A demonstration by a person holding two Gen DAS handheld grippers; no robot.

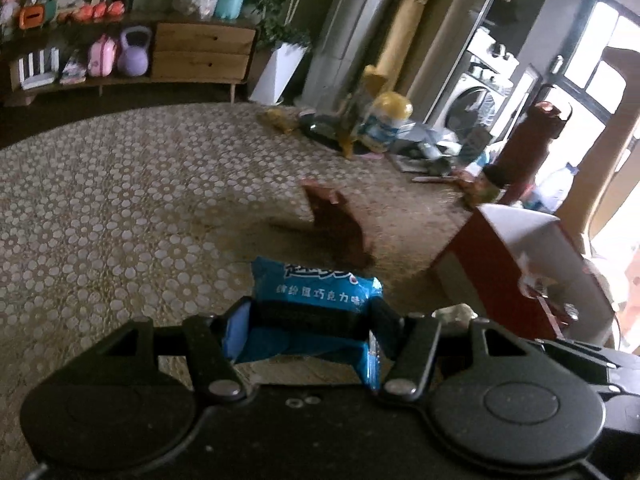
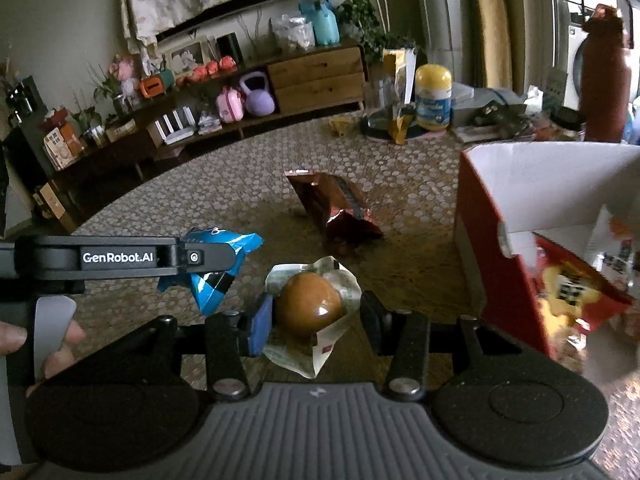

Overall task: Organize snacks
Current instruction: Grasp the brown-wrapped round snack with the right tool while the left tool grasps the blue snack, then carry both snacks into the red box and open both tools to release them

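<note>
My left gripper (image 1: 312, 320) is shut on a blue snack packet (image 1: 320, 284) and holds it above the patterned tablecloth (image 1: 120, 208). The right wrist view shows that packet (image 2: 224, 276) from the side, in the left gripper (image 2: 230, 257). My right gripper (image 2: 314, 320) is shut on a round brown pastry in a clear wrapper (image 2: 308, 308), also off the table. A copper-brown snack packet (image 2: 336, 208) lies on the cloth ahead of both grippers. To the right stands an open red box (image 2: 480, 220) with a white inside, holding a red snack bag (image 2: 572, 288).
Clutter crowds the table's far right: a yellow-lidded jar (image 2: 434, 96), an upright yellow bag (image 2: 400, 80) and a tall dark red bottle (image 2: 602, 80). A wooden sideboard (image 2: 320, 76) stands beyond the table. A person's hand (image 2: 60, 344) grips the left tool's handle.
</note>
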